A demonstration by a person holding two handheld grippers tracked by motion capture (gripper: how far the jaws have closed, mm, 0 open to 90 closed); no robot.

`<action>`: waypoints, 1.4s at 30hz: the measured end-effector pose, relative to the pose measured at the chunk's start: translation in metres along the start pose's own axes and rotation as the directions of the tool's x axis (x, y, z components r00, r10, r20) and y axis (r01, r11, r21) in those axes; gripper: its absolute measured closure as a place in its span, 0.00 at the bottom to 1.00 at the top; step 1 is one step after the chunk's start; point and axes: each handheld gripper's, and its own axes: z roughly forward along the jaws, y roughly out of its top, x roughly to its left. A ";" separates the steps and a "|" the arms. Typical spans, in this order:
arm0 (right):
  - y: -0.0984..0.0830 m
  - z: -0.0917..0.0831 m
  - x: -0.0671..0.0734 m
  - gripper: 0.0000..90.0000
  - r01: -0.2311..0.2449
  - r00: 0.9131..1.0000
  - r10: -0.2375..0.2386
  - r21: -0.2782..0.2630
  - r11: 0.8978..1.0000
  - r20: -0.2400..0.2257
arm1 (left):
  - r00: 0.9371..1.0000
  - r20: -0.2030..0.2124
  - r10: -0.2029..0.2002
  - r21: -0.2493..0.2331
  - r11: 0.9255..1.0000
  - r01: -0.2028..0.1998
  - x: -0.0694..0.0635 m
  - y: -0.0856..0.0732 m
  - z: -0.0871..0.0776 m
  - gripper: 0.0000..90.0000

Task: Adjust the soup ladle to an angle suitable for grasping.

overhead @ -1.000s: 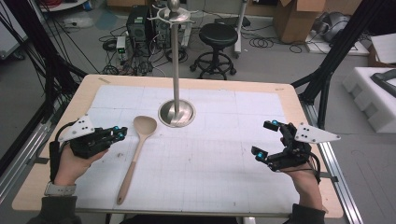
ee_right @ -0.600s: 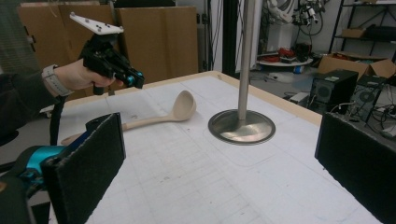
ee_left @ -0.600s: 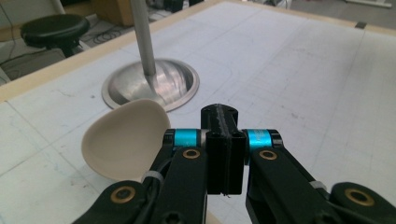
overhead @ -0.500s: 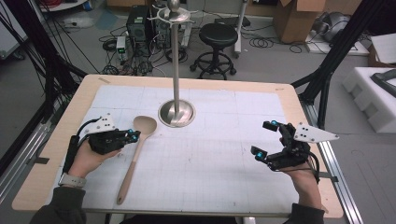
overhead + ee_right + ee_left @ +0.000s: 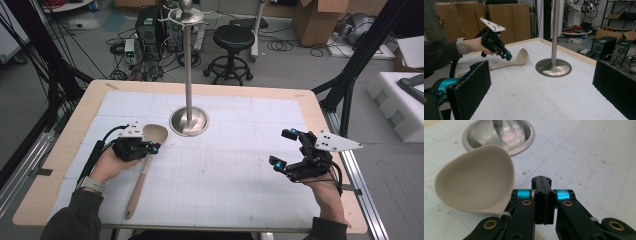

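A beige spoon (image 5: pixel 142 172) lies on the white grid mat (image 5: pixel 225 175), bowl toward the far side and handle running to the near edge. My left gripper (image 5: pixel 153 148) is shut with nothing between its jaws, its tip just above the spoon's neck below the bowl. In the left gripper view the closed jaws (image 5: pixel 542 181) sit right of the spoon bowl (image 5: pixel 474 185). My right gripper (image 5: pixel 282 147) stands wide open over the mat's right side, holding nothing. The right gripper view looks between its pads (image 5: pixel 471 85) at the left gripper (image 5: pixel 507 56) and the spoon (image 5: pixel 521 57).
A metal stand with a tall pole rises from a round base (image 5: pixel 189 121) at the mat's far middle, close behind the spoon bowl. The wooden table edge (image 5: pixel 75 135) frames the mat. A stool (image 5: pixel 230 37), cables and cardboard boxes are on the floor beyond.
My left gripper has moved right and down from the table's left side to just over the spoon's neck. The right gripper and the spoon have stayed put.
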 end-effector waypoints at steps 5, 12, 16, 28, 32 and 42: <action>-0.001 -0.002 -0.001 0.01 -0.004 1.000 0.004 -0.003 1.000 -0.002 | 1.000 0.006 0.004 0.046 0.999 -0.004 0.004 0.001 0.010 1.00; -0.002 0.000 -0.001 0.01 -0.004 1.000 0.004 0.009 1.000 -0.012 | 1.000 0.010 0.001 0.097 0.995 -0.002 0.011 -0.002 0.017 1.00; -0.002 0.000 -0.001 0.01 -0.001 1.000 0.001 0.020 1.000 -0.002 | 1.000 -0.002 0.022 0.180 0.983 -0.021 0.010 -0.008 0.025 1.00; -0.004 0.007 0.000 0.01 0.013 1.000 -0.012 0.058 0.998 -0.013 | 1.000 -0.012 -0.002 0.163 0.987 0.004 0.015 -0.013 0.020 1.00; -0.004 0.007 0.000 0.01 0.011 1.000 -0.011 0.055 0.998 -0.014 | 0.999 -0.018 -0.042 0.145 0.988 0.044 0.020 -0.017 0.014 1.00; -0.005 0.009 0.000 0.01 0.014 1.000 -0.013 0.063 0.998 -0.019 | 0.997 -0.061 -0.048 0.157 0.986 0.057 0.024 -0.021 0.007 1.00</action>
